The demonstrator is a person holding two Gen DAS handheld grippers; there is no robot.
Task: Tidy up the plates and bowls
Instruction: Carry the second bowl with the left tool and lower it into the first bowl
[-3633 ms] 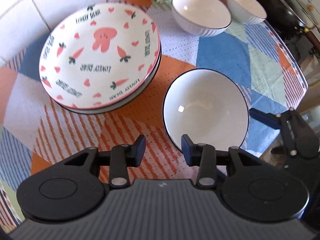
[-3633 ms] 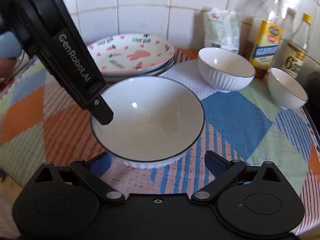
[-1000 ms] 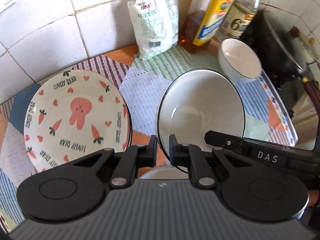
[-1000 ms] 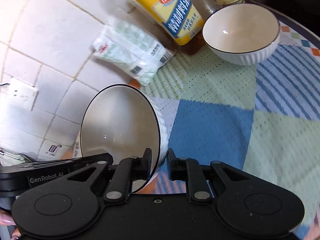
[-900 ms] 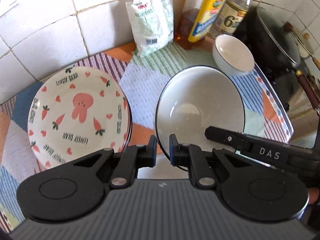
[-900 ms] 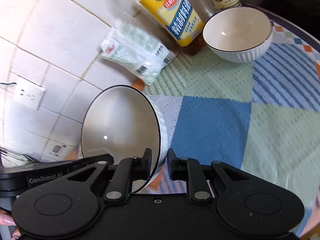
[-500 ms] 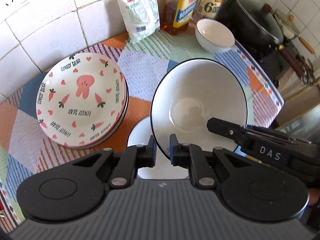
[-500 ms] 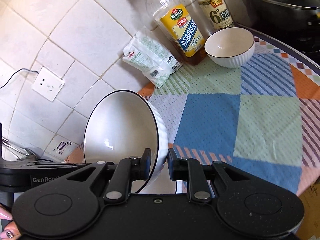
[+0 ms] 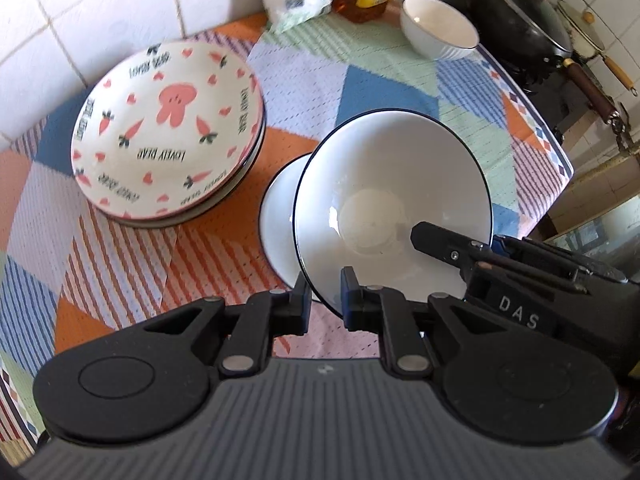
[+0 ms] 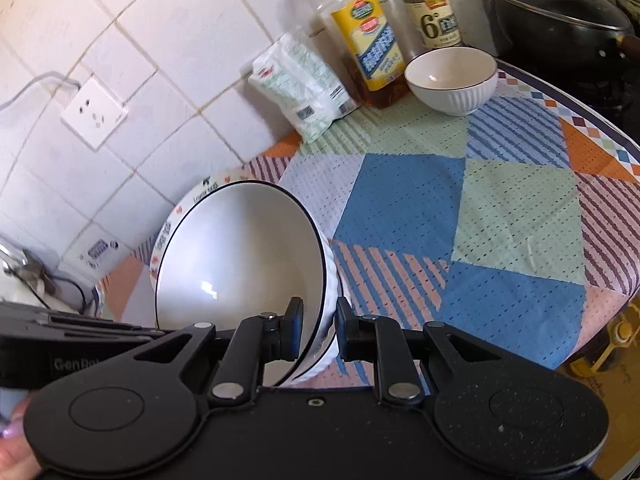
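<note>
Spread over the counter: a patchwork tablecloth (image 9: 384, 92) in blue, green, orange and striped blocks. Stood at its far right: a lidded black wok (image 9: 520, 16). Rested at left near the tiled wall: a stack of rabbit-and-carrot plates (image 9: 168, 128). Held tilted above the cloth: a white bowl with a dark rim (image 9: 394, 208), pinched on two sides of that rim. Clamped nearly closed on the near edge: the left gripper (image 9: 325, 304). Clamped likewise on the ribbed wall and inside of the same bowl: the right gripper (image 10: 318, 328). Sat directly beneath, partly hidden: a second white bowl (image 9: 278, 224), on the orange-striped patch just right of the plates. Leaned against the tiles: a white packet (image 10: 304, 84), beside an oil bottle (image 10: 368, 44) and a vinegar bottle (image 10: 434, 12). Stood in front of the bottles: a small ribbed bowl (image 10: 452, 80).
</note>
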